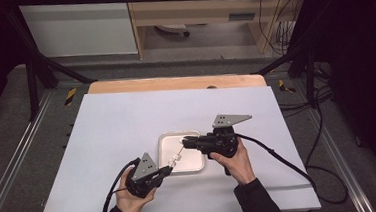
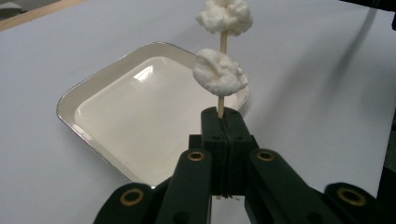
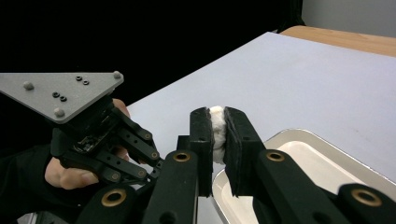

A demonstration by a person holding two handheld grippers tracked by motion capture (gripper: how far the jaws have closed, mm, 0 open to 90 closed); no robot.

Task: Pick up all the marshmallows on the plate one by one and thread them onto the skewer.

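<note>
the left gripper (image 2: 223,122) is clamping its fingers on a skewer (image 2: 222,41) over the bare white tray (image 2: 100,79); the right gripper (image 3: 218,128) is pinching one cotton ball (image 3: 217,122).

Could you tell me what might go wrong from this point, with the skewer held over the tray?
1. The left gripper clamps only the bottom end of the thin skewer, so a sideways pull might bend or snap it.
2. The right gripper squeezes a soft white piece; it could tear instead of sliding.
3. A freed piece, like the lower one, could drop beside the tray rather than in it.
</note>
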